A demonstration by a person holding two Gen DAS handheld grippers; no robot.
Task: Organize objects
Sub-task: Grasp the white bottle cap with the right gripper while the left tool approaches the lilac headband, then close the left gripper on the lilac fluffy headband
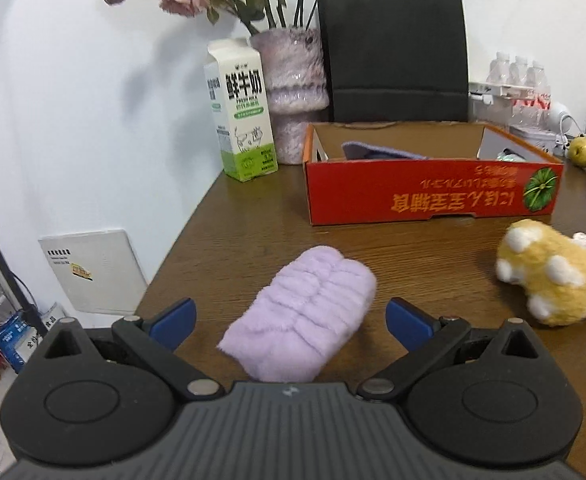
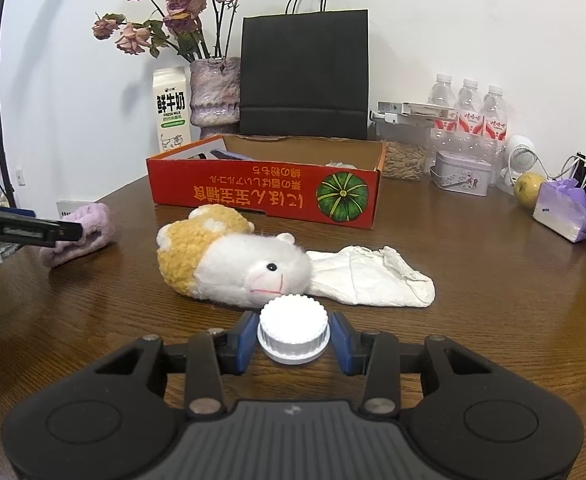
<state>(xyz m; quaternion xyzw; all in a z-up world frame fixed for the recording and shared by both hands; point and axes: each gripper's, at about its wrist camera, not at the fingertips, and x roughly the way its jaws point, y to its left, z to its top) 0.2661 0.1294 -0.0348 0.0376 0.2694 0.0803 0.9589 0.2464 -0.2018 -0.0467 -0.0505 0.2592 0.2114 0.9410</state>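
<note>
Left gripper (image 1: pixel 289 320) fingers spread wide around fluffy lilac folded cloth (image 1: pixel 305 312) at frame centre — soft, light, compressible; pinch mid-fold. Right gripper (image 2: pixel 293 338) fingers clamp ribbed white plastic cap (image 2: pixel 293 330) — rigid.

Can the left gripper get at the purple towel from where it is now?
Probably yes. The left gripper is open, with the purple towel lying on the table between its fingers. Nothing sits in the way; the plush toy lies off to the side.
</note>
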